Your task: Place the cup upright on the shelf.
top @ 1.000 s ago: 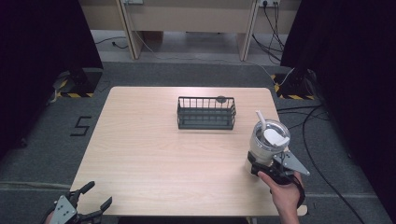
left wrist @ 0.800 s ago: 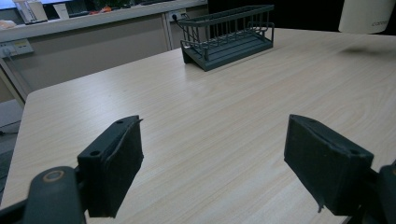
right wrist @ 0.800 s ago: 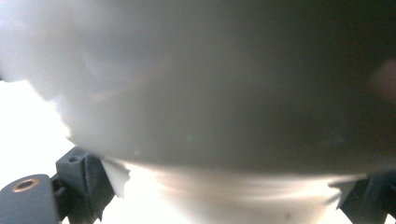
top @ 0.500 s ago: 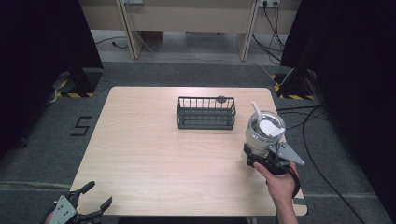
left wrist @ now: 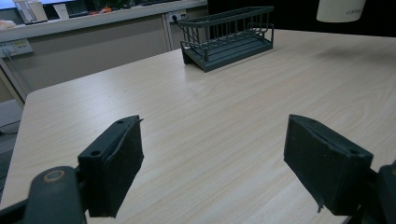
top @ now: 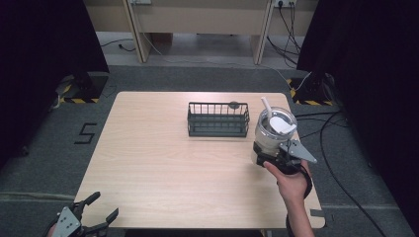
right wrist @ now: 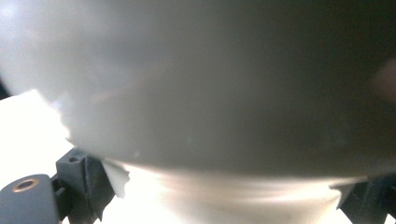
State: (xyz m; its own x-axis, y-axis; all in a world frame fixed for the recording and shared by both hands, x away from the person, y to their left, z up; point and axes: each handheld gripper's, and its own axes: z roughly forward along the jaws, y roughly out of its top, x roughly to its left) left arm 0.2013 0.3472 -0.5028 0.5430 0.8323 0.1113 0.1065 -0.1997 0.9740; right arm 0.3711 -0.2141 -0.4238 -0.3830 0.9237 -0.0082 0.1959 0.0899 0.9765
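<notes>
Light wood-grain table point(top: 163, 163). Dark wire basket point(top: 218, 120) stands right of centre toward the far edge, long side parallel to that edge; a small round dark item point(top: 233, 104) sits at its far rim. Grey carpet floor point(top: 64, 148) around. Black cables point(top: 341, 148) trail on the floor at right. Black-and-yellow hazard-striped bases point(top: 74, 98) far left and far right.

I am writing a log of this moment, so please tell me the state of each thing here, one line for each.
Tumbler: lidded, straw in, upright, lifted off the table.
Right hand-held gripper: shut on the tumbler's base.
Left hand-held gripper: open, holding nothing, at the near table edge.
Wire basket: upright on the table, empty.
</notes>
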